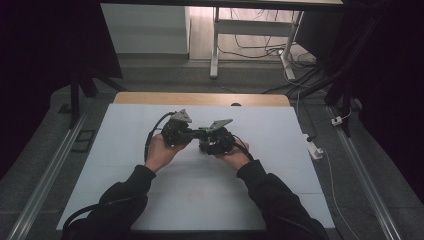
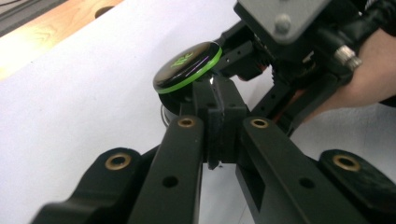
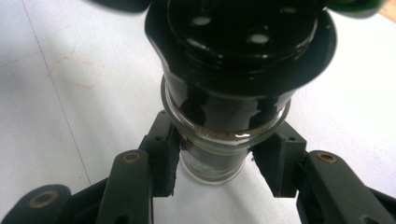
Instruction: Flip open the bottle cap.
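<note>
From the high view, a person's two hands hold the left gripper (image 1: 192,132) and the right gripper (image 1: 206,137) nose to nose over the middle of the white table (image 1: 125,150); what sits between them is too small to make out there. The right gripper view makes it plain: a small glass spice jar (image 3: 212,161) with a black perforated shaker top (image 3: 243,56) is squeezed at its body between the right gripper's (image 3: 215,163) two pads. The left gripper view adds the flip lid (image 2: 188,66), black with a green rim, tilted open, and the left gripper's (image 2: 219,123) jaws drawn tight together just beneath that lid, seemingly on its hinge tab, though the contact is hidden.
</note>
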`<state>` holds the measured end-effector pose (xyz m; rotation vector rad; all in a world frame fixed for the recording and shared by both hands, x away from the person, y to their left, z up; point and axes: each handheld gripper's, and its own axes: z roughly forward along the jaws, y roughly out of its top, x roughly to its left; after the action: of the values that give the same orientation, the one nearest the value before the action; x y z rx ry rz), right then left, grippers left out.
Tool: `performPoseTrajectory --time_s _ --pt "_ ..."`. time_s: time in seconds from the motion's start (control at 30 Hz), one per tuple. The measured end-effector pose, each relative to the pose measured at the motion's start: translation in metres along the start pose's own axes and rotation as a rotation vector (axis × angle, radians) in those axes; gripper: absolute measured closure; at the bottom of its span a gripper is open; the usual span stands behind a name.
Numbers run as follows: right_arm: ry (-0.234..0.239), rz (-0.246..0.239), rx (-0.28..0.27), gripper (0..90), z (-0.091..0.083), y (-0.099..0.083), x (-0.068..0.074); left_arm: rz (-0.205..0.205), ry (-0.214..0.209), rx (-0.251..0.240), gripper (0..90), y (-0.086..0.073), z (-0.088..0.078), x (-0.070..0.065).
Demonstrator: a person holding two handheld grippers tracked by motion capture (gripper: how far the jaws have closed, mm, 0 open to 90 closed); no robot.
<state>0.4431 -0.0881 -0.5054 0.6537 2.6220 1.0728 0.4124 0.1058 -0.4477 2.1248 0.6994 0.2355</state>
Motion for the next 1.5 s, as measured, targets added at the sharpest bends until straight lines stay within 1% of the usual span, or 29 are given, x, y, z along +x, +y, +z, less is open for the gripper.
performPoseTrajectory --time_s 0.1,0.37,0.47,0.6,0.63,0.8,0.9,0.93,1.07,1.1,1.13,1.2,1.23,1.27,1.33,1.43,1.47,1.5 --pt "0.0 0.005 0.001 53.0 0.0 0.0 0.0 -0.004 0.01 -0.005 88.9 0.003 0.0 0.002" --pt "0.002 -0.003 0.001 53.0 0.0 0.0 0.0 -0.014 0.028 -0.006 88.9 0.011 0.002 0.008" --pt "0.003 -0.005 0.001 52.9 0.0 0.0 0.0 -0.023 0.036 -0.006 88.9 0.012 0.003 0.012" --pt "0.003 -0.006 -0.003 52.9 0.0 -0.001 0.0 -0.047 0.04 -0.008 88.9 0.011 0.004 0.018" --pt "0.003 -0.007 -0.002 53.0 0.0 -0.001 0.0 -0.048 0.038 -0.004 88.9 0.01 0.004 0.019" --pt "0.003 -0.006 -0.001 52.9 0.0 -0.001 0.0 -0.043 0.033 -0.003 88.8 0.01 0.004 0.018" --pt "0.004 -0.005 0.0 52.9 0.0 -0.001 0.0 -0.028 0.03 0.003 88.5 0.011 0.001 0.016" --pt "0.004 -0.004 0.001 52.9 0.0 -0.001 0.0 -0.018 0.03 0.009 86.7 0.011 -0.001 0.015" --pt "0.003 -0.003 0.0 52.9 0.0 -0.001 0.0 -0.019 0.029 0.006 77.4 0.008 -0.008 0.013" --pt "0.003 -0.003 0.0 52.9 0.0 -0.001 0.0 -0.014 0.03 0.009 77.4 0.007 -0.01 0.013" --pt "0.003 0.0 0.0 52.8 0.0 -0.001 0.0 -0.018 0.035 0.004 71.5 0.005 -0.015 0.011" --pt "0.001 0.003 -0.002 52.8 0.0 -0.001 0.001 -0.019 0.037 0.004 64.5 0.003 -0.017 0.011" --pt "0.002 0.002 -0.002 52.8 0.0 -0.001 0.001 -0.02 0.038 0.0 62.1 -0.001 -0.023 0.009" --pt "0.0 0.004 -0.003 52.8 0.0 -0.001 0.001 -0.02 0.038 0.0 60.0 -0.001 -0.023 0.009" --pt "-0.002 0.005 -0.004 52.7 0.0 0.0 0.001 -0.028 0.04 -0.009 53.5 -0.007 -0.029 0.007" --pt "-0.004 0.003 -0.003 52.7 0.0 -0.001 0.001 -0.041 0.03 -0.019 45.4 -0.015 -0.036 0.004" --pt "-0.005 0.002 -0.003 52.6 0.0 -0.001 0.001 -0.054 0.019 -0.019 41.8 -0.019 -0.041 0.003" --pt "-0.005 0.005 -0.004 52.6 0.0 0.0 0.001 -0.054 0.019 -0.019 38.5 -0.019 -0.041 0.003"
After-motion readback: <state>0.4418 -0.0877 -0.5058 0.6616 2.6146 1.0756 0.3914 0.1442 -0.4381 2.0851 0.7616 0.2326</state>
